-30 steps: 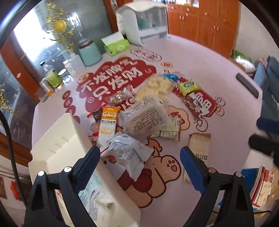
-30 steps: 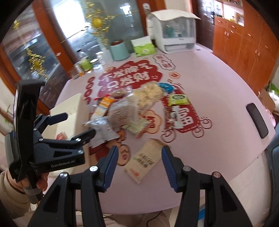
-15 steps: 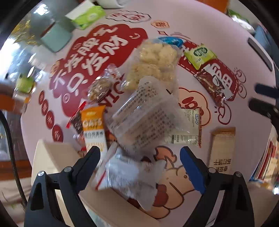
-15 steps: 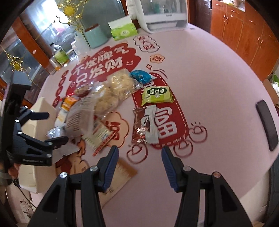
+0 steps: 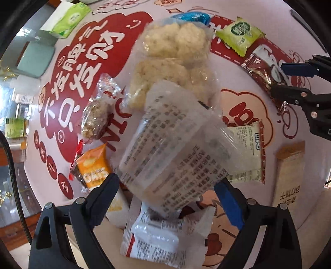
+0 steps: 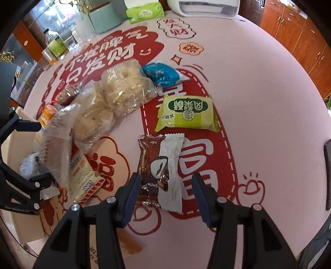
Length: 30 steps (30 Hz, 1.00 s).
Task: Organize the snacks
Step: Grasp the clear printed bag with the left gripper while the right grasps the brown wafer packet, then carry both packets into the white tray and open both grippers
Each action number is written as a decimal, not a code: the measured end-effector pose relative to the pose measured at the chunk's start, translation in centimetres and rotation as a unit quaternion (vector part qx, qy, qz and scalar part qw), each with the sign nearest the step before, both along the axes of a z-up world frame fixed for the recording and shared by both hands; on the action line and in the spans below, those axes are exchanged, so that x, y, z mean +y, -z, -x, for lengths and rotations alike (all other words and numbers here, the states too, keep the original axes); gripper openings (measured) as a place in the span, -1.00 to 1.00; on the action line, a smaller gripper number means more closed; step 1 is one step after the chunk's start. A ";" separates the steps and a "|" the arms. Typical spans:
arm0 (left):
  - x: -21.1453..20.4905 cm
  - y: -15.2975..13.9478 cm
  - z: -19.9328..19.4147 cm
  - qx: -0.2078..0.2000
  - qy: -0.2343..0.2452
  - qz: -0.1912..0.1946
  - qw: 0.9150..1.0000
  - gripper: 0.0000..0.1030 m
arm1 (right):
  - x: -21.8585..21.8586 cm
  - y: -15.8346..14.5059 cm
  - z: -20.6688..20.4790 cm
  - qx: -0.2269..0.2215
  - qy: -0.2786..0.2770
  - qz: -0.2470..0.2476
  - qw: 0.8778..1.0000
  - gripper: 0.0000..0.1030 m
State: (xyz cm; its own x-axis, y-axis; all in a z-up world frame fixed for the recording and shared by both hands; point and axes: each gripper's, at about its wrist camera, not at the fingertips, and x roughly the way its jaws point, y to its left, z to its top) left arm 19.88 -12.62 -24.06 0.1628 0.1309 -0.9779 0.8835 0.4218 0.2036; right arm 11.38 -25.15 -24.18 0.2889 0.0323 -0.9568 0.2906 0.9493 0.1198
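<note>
ten snack packets (image 5: 175, 151), one tissue box (image 6: 144, 12)

Both grippers hanging low, jaws spread.
The left gripper (image 5: 167, 198) is gaping wide, nothing clamped; the right gripper (image 6: 165, 196) is likewise standing parted, gripping nothing.

A pink table (image 6: 258, 87) with red prints is carrying the snacks. A green packet (image 6: 186, 115) is lying mid-table, a brown bar (image 6: 159, 171) resting just nearer, a blue wrapper (image 6: 161, 74) sitting farther. Puffed-rice bags (image 6: 115, 97) are lying left of these. A tissue box (image 6: 144, 12) is sitting at the far edge.
</note>
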 end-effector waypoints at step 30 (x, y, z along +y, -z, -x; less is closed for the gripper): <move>2.3 -1.4 -1.2 0.027 -0.104 0.130 0.986 0.18 | 2.5 -0.3 1.5 -0.026 -0.019 0.045 0.998 -0.50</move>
